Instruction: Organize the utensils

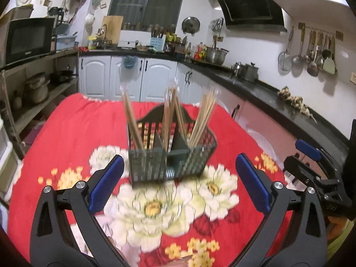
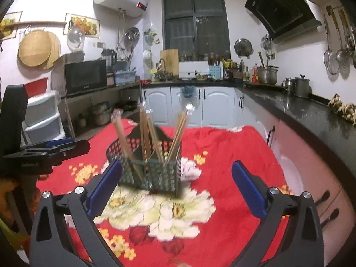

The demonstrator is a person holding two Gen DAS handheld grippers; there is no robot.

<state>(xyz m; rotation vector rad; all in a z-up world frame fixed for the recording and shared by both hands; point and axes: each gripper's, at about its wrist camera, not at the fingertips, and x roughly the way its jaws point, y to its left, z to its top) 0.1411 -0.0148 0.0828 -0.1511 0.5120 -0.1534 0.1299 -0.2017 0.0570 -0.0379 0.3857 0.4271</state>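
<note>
A dark green mesh utensil holder (image 1: 171,155) (image 2: 153,171) stands on the red floral cloth (image 1: 73,133) (image 2: 233,155), split into compartments. Bundles of wooden chopsticks (image 1: 133,120) (image 2: 178,131) stand upright in the left, middle and right compartments. My left gripper (image 1: 178,182) is open just short of the holder, nothing between its blue pads (image 1: 104,187). My right gripper (image 2: 175,184) is open too, also empty, with the holder slightly left of its centre. The right gripper shows at the right edge (image 1: 311,166) of the left wrist view, the left gripper at the left edge (image 2: 49,149) of the right wrist view.
A black kitchen counter (image 1: 267,93) (image 2: 300,109) with pots runs along the right. White cabinets (image 1: 142,75) stand behind the table. A shelf with a microwave (image 1: 29,37) (image 2: 85,76) is on the left. Ladles hang on the right wall (image 1: 311,53).
</note>
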